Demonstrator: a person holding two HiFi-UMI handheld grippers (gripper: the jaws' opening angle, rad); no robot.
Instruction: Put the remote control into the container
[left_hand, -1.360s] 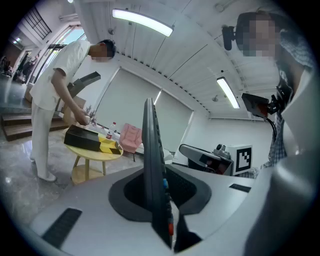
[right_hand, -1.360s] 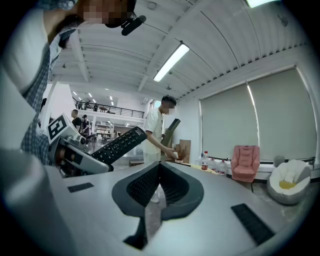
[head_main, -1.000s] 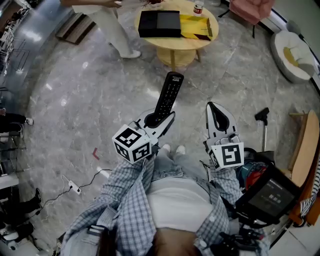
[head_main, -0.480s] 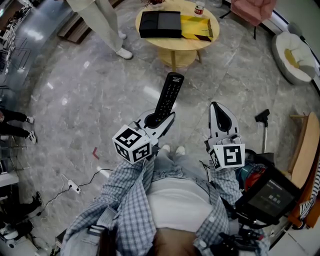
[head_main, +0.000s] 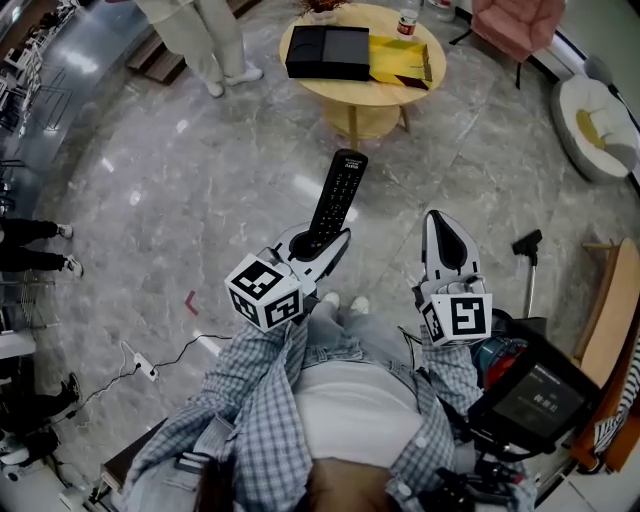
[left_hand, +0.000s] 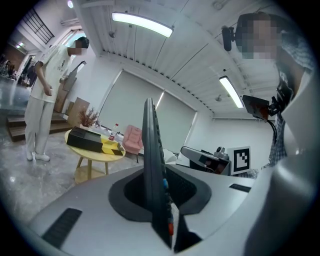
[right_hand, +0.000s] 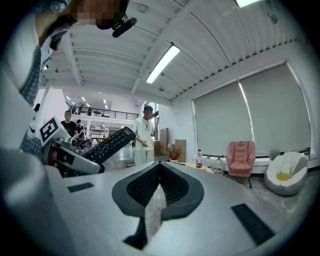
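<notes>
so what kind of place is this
Probably a lounge corner in a big open office or showroom. It has a wide polished stone floor, a low round table and a pink armchair by the wall.

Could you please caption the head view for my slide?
Left gripper holds the remote control, aimed toward the black container on the round table; right gripper shut, empty.
</notes>
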